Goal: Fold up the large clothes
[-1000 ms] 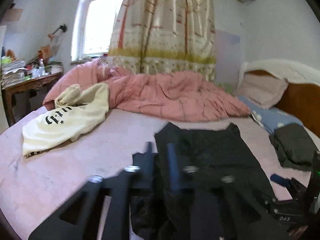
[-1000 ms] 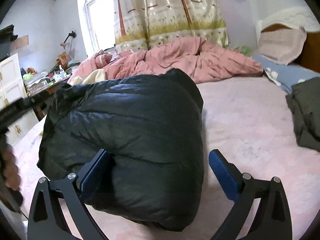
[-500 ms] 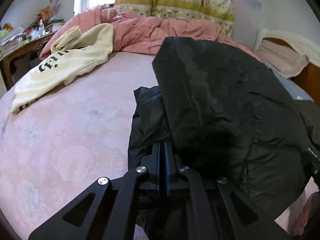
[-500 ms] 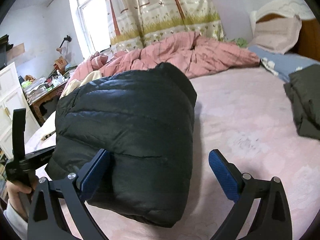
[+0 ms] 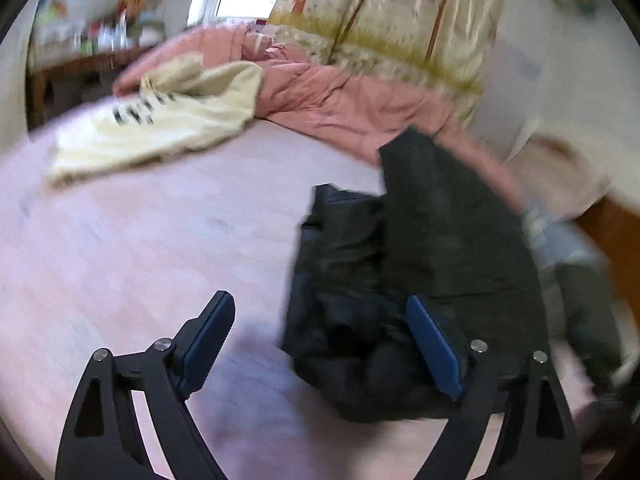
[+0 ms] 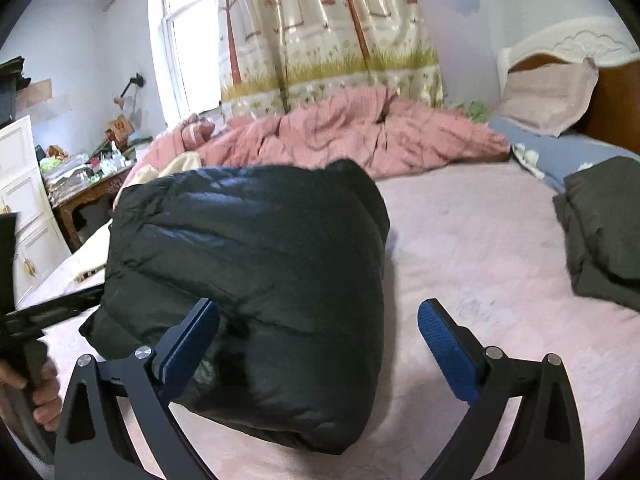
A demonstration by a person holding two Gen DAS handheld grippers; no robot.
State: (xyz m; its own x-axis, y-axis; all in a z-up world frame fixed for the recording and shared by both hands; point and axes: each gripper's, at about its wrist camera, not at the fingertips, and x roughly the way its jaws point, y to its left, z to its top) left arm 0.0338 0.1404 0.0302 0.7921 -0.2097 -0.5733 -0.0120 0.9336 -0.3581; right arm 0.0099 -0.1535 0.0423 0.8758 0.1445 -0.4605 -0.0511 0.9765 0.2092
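Note:
A black puffer jacket (image 5: 440, 240) lies folded in a thick bundle (image 6: 260, 248) on the pink bedsheet (image 6: 460, 248). My left gripper (image 5: 320, 300) is low over the sheet with its jaws opening wide. The jacket's near edge lies between them against the right finger (image 5: 432, 344), and no pad presses on it. My right gripper (image 6: 320, 304) stands open at the bundle's near end. Its left finger (image 6: 188, 344) is over the fabric and its right finger is over bare sheet. In the right wrist view a hand (image 6: 40, 392) holds the left gripper's body at the left edge.
A cream sweatshirt (image 5: 160, 128) lies at the bed's far left and a pink quilt (image 6: 360, 136) is heaped along the far side. Folded dark clothes (image 6: 600, 232) sit at the right by the pillows (image 6: 548, 96). A cluttered desk (image 6: 84, 184) stands left.
The left gripper, shut on the jacket's edge before, has opened, let it go and sunk toward the sheet. The jacket's top layer now rests folded over. The right gripper stayed open in place.

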